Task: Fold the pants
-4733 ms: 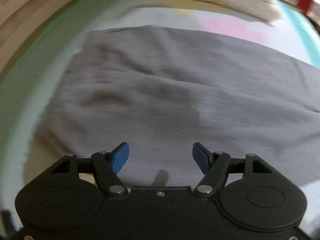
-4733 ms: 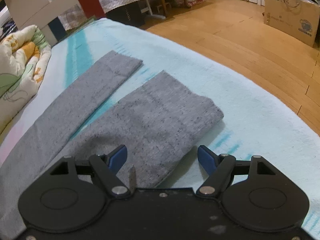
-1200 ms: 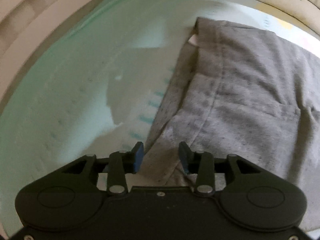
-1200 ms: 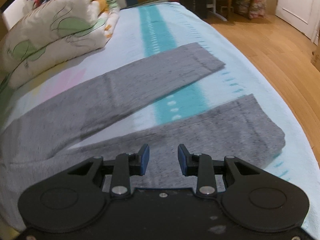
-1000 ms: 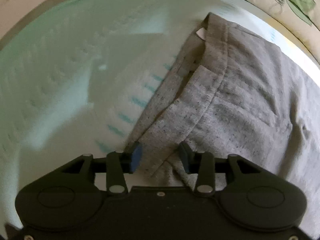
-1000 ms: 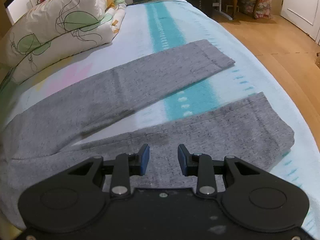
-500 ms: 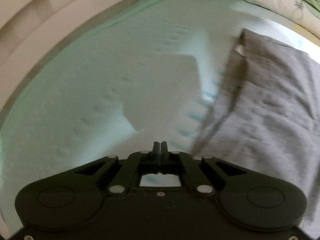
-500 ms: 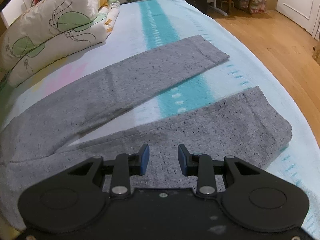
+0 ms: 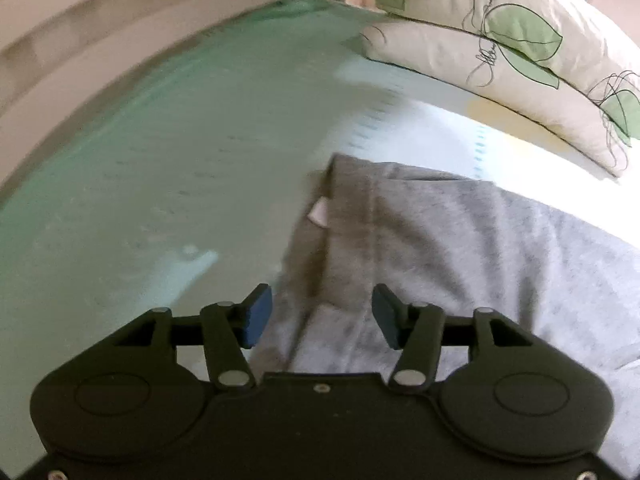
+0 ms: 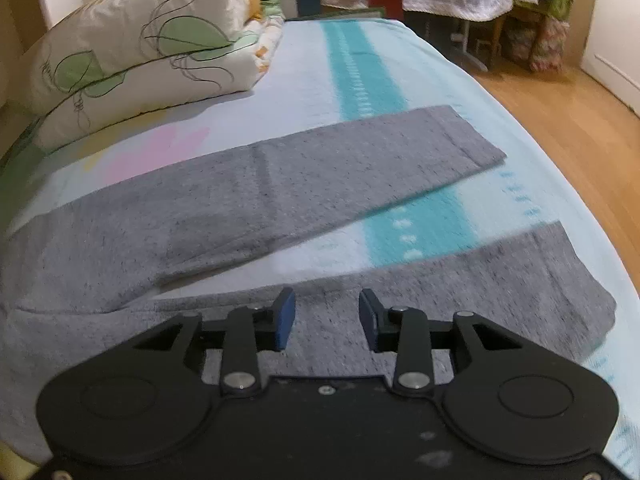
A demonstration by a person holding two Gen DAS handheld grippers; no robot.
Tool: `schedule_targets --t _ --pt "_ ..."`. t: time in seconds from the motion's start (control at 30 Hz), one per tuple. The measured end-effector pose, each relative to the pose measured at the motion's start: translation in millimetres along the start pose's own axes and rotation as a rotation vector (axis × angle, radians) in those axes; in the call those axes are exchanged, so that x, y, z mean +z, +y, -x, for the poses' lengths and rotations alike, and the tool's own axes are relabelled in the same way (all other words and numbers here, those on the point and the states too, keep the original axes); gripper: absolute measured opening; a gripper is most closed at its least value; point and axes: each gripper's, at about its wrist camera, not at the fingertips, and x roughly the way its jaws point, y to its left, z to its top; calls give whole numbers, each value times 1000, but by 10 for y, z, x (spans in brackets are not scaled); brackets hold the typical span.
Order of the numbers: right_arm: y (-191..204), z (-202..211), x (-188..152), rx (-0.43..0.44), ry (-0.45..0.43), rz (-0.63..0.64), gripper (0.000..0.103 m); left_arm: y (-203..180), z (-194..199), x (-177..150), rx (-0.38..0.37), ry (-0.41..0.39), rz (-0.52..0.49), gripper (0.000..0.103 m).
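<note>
Pale green bedsheet (image 9: 168, 168) fills the left wrist view, with a wooden bed frame (image 9: 80, 40) curving behind it and a leaf-printed duvet (image 9: 500, 40) folded at the upper right. On the sheet lie the grey pants (image 9: 460, 240), their waistband end nearest the camera, with a small white label (image 9: 319, 213) showing inside the band. The left hand-held gripper (image 9: 322, 316) hangs over that waistband edge; its jaws have just been opening and stand apart, the blue pads clear of the cloth, which appears to lie below them rather than between them, though blur makes this hard to judge.

From the right wrist view, the bed (image 10: 312, 80) carries a turquoise stripe, and a wooden floor (image 10: 580, 140) lies to the right. Both legs stretch away across the sheet, spread in a narrow V with bare sheet between them. The right hand-held gripper (image 10: 327, 318) hovers over the nearer leg, its jaws having just opened a little, released and grasping nothing.
</note>
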Motion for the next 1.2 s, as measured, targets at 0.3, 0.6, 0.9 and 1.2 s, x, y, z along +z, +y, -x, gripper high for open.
schedule_targets --t 0.3,0.6,0.9,1.2 --pt "205 -264 -16 13 -17 67 38 -295 -431 -27 7 89 -51 61" --pt "338 -470 -194 60 8 60 39 -521 -610 -180 40 109 -177 67" --pt "359 -445 -303 111 -25 69 39 -354 -663 -216 -9 140 -63 62" --pt "478 -375 -328 158 -42 89 39 -268 -410 -215 101 78 -68 12"
